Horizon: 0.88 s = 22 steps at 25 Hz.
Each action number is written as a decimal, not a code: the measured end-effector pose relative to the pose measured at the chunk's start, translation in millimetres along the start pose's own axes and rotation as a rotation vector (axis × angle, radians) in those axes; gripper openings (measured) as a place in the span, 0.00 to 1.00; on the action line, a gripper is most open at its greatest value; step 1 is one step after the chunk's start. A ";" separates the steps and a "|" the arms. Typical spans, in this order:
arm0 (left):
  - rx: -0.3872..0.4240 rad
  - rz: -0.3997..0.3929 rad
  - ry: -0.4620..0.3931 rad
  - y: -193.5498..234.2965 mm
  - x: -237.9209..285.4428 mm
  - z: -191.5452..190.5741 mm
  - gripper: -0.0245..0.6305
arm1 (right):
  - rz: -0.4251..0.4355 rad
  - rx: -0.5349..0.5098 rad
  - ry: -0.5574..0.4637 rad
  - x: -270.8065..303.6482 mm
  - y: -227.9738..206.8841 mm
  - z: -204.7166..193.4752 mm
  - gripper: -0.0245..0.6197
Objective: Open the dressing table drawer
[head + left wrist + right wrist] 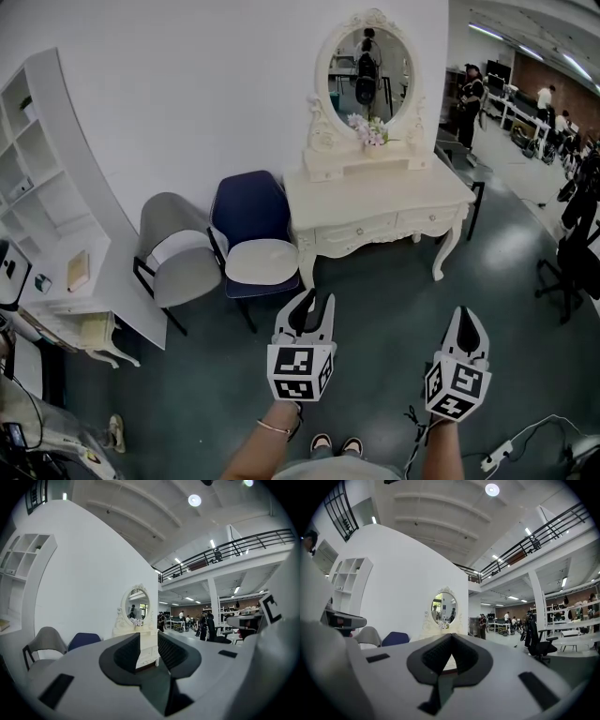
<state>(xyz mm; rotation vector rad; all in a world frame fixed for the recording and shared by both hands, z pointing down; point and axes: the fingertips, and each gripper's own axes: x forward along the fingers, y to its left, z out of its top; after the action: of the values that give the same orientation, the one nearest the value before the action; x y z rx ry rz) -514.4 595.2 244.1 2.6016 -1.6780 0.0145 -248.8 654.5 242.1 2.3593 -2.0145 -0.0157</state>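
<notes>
The cream dressing table [375, 202] stands against the white wall with an oval mirror [367, 66] on top. Its two front drawers, one [356, 232] left and one [427, 220] right, are closed. Both grippers hover over the dark floor well short of the table, pointing at it. My left gripper [319, 302] is open with nothing between its jaws; in the left gripper view [148, 639] the table shows through the gap. My right gripper [466, 314] is shut and empty, its jaws meeting at the tips in the right gripper view [451, 637].
A blue chair [251, 225] and a grey chair [178, 248] stand left of the table. White shelving [47, 216] runs along the left. A black office chair [577, 253] is at the right, a power strip [497, 455] lies on the floor, and people stand at the far right.
</notes>
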 end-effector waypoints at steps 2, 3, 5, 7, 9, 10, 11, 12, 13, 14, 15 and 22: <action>-0.001 -0.004 0.001 3.3 -1.5 -0.8 0.24 | -0.001 0.001 0.001 -0.5 3.3 -0.7 0.05; -0.002 -0.006 0.002 5.1 -2.0 -1.0 0.25 | -0.002 0.001 0.001 -0.6 4.9 -0.6 0.05; -0.005 -0.010 0.006 8.8 -2.4 -1.2 0.27 | -0.005 -0.002 0.002 -0.3 8.0 0.1 0.05; -0.007 -0.017 0.011 12.9 -2.0 -1.3 0.29 | -0.010 -0.003 0.004 0.1 11.5 0.8 0.05; -0.009 -0.025 0.013 16.9 -0.7 -1.3 0.30 | -0.015 -0.004 0.004 0.5 15.3 1.7 0.05; -0.010 -0.029 0.014 18.8 0.3 -1.2 0.30 | -0.018 -0.005 0.004 0.7 16.9 2.1 0.05; -0.010 -0.034 0.013 20.5 1.6 -1.1 0.31 | -0.022 -0.007 0.004 0.9 18.1 2.4 0.05; -0.011 -0.038 0.011 21.7 3.3 -1.2 0.31 | -0.025 -0.008 0.003 1.1 18.8 2.4 0.05; -0.011 -0.043 0.011 22.4 5.4 -1.6 0.31 | -0.030 -0.009 0.003 1.3 18.6 1.9 0.05; -0.012 -0.049 0.011 22.6 7.6 -2.7 0.31 | -0.036 -0.010 0.005 1.1 17.6 0.7 0.05; -0.013 -0.054 0.014 22.5 9.9 -4.3 0.31 | -0.043 -0.009 0.008 0.6 15.8 -1.3 0.05; -0.012 -0.093 0.036 16.8 34.2 -13.1 0.31 | -0.096 0.000 0.045 6.1 -7.9 -15.3 0.05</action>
<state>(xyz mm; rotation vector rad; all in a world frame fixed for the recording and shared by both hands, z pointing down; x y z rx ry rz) -515.3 557.7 258.9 2.6510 -1.5395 0.0475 -239.5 650.0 257.3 2.4310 -1.8809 0.0334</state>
